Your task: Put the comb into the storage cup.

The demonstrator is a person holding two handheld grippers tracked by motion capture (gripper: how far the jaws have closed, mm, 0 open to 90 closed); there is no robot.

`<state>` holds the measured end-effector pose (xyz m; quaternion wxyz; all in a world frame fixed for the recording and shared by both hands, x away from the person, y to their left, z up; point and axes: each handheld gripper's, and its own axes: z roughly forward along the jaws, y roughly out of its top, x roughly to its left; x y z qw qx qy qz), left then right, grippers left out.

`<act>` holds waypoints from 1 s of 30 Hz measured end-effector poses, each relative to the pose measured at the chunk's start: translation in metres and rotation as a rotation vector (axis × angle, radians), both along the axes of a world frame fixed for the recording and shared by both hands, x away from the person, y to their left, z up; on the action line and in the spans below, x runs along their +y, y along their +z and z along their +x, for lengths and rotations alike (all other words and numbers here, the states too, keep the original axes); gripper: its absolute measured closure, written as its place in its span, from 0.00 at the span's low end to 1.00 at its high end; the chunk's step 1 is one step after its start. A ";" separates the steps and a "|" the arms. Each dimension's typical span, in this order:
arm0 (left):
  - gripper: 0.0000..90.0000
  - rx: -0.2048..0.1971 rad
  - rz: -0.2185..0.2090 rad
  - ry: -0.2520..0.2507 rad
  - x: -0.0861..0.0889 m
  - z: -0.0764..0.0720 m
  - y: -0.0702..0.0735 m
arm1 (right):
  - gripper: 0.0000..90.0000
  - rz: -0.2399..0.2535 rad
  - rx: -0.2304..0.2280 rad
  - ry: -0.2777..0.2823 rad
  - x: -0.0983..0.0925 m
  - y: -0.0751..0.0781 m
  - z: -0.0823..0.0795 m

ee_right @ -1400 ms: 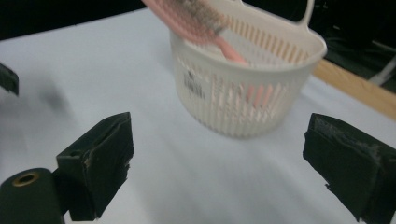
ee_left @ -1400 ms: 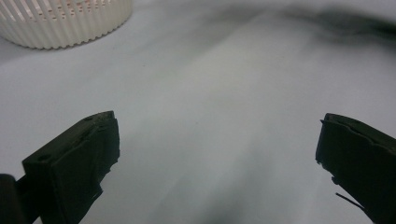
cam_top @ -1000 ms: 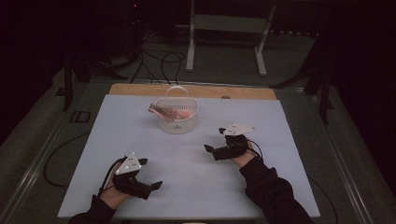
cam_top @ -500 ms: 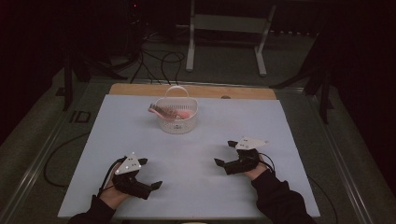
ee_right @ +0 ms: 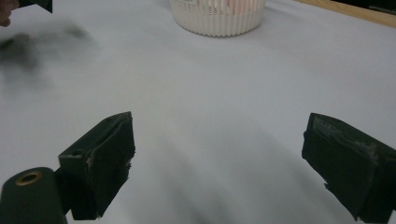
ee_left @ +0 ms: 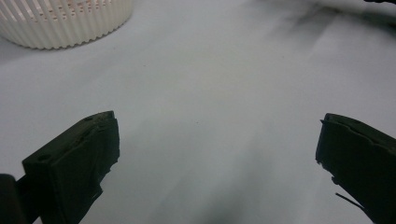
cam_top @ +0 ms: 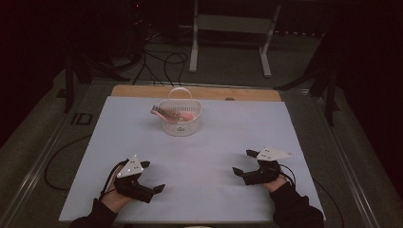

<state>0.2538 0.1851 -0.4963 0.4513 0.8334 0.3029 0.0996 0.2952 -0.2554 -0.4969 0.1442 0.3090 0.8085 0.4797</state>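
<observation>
At the table's near edge, the left gripper (cam_top: 153, 176) and right gripper (cam_top: 243, 163) rest on the pale blue tabletop (cam_top: 223, 137), each with jaws spread wide and holding nothing. The white slatted basket (cam_top: 179, 122), a pink comb (cam_top: 167, 113) across its rim, stands well apart at twelve o'clock, its long axis running nine to three; the left gripper looks slightly nearer.

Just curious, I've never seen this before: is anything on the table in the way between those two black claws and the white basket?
Nothing visible: bare table lies between the basket and both open grippers, left and right.
</observation>
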 end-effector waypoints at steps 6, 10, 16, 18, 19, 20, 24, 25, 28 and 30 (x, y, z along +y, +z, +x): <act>0.00 0.001 0.003 0.000 0.000 0.000 0.000 | 0.10 -0.004 -0.002 -0.016 -0.015 -0.003 -0.006; 0.00 0.002 0.001 0.000 0.000 0.000 0.000 | 0.10 -0.022 0.007 -0.034 -0.024 -0.007 -0.013; 0.00 0.003 0.004 -0.005 0.000 0.000 -0.001 | 0.11 -0.027 0.027 -0.066 -0.033 -0.013 -0.021; 0.00 0.002 0.004 -0.005 -0.001 0.000 -0.001 | 0.11 -0.029 0.022 -0.071 -0.035 -0.013 -0.023; 0.00 0.002 0.003 -0.006 0.000 0.000 -0.001 | 0.11 -0.027 0.021 -0.071 -0.036 -0.014 -0.023; 0.00 0.004 0.003 -0.003 -0.001 0.000 -0.001 | 0.11 -0.027 0.023 -0.074 -0.036 -0.014 -0.023; 0.00 0.000 0.007 -0.007 -0.001 0.000 -0.001 | 0.11 -0.033 0.025 -0.072 -0.034 -0.018 -0.021; 0.00 0.000 0.006 -0.007 -0.001 0.000 -0.001 | 0.11 -0.032 0.028 -0.074 -0.034 -0.018 -0.021; 0.00 -0.001 0.013 -0.009 -0.001 0.000 -0.002 | 0.11 -0.028 0.027 -0.072 -0.031 -0.019 -0.019; 0.00 -0.002 0.015 -0.009 -0.001 0.000 -0.002 | 0.11 -0.039 0.023 -0.065 -0.031 -0.020 -0.018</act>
